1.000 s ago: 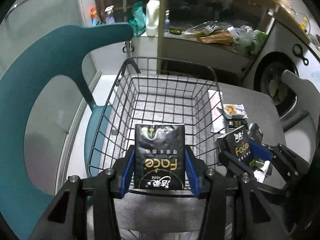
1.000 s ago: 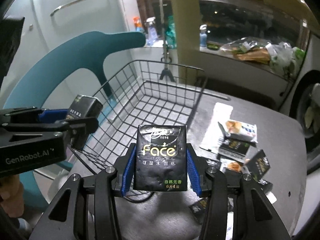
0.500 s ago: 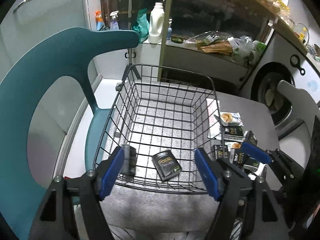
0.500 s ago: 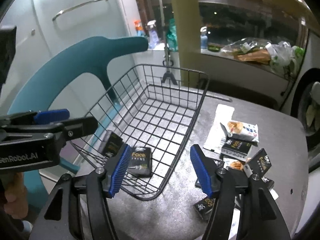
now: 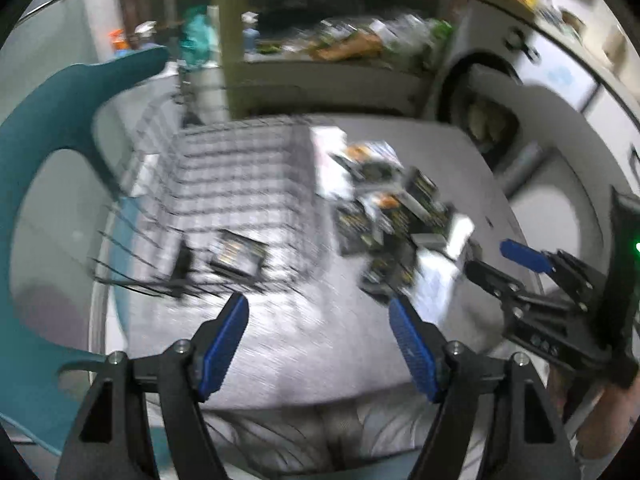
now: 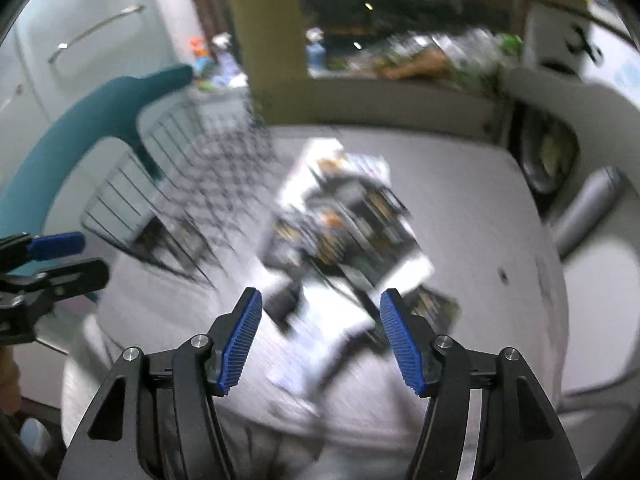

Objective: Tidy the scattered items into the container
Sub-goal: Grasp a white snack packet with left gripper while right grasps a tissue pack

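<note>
Left wrist: left gripper [image 5: 318,312] fingers spread, empty; basket [image 5: 240,188] long axis runs away.

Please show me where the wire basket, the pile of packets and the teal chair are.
wire basket [image 5: 240,184]: left wrist view, far wall.
pile of packets [image 6: 352,224]: right wrist view, middle.
teal chair [image 5: 80,96]: left wrist view, backrest.

I see a teal chair [image 5: 48,128] at the left beside the grey table [image 5: 304,344]. A washing machine [image 5: 492,92] stands at the right. Blurred spray bottles [image 6: 200,52] and bags [image 5: 360,40] line the ledge behind.
</note>
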`<action>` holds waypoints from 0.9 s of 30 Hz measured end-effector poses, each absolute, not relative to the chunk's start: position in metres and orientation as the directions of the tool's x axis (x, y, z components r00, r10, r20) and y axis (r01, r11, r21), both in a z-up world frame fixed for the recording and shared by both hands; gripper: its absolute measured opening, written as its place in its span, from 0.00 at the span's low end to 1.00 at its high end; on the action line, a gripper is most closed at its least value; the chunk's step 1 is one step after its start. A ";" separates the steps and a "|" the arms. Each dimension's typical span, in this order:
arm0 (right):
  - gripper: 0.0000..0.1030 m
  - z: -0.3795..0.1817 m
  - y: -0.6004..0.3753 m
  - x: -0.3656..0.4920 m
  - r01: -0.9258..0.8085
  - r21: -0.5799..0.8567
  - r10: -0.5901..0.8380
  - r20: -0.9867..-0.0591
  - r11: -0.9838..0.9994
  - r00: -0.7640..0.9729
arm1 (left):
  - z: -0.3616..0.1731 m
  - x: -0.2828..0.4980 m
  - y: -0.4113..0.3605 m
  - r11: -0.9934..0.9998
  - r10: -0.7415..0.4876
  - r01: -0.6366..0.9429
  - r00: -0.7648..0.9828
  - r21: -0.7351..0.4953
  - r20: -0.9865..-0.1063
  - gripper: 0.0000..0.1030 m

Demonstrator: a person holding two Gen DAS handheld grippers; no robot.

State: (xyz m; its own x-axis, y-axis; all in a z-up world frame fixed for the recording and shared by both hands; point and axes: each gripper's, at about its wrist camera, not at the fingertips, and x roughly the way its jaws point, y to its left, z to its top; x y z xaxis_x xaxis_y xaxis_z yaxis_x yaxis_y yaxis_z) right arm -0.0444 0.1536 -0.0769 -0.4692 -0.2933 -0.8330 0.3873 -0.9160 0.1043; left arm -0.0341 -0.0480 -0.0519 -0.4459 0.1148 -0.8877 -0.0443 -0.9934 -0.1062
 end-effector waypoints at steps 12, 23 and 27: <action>0.60 -0.145 0.232 -0.032 0.236 0.107 -0.196 -0.898 -0.966 -0.393 | -0.141 -0.055 0.054 -0.972 0.167 -0.213 -0.326 -0.100 -0.930 0.74; 0.60 -0.150 0.236 -0.049 0.211 0.148 -0.221 -0.896 -0.966 -0.386 | -0.169 -0.085 0.077 -0.960 0.173 -0.262 -0.266 -0.101 -0.948 0.40; 0.60 -0.151 0.226 -0.058 0.219 0.163 -0.238 -0.892 -0.962 -0.384 | -0.168 -0.085 0.069 -0.961 0.174 -0.258 -0.269 -0.103 -0.947 0.39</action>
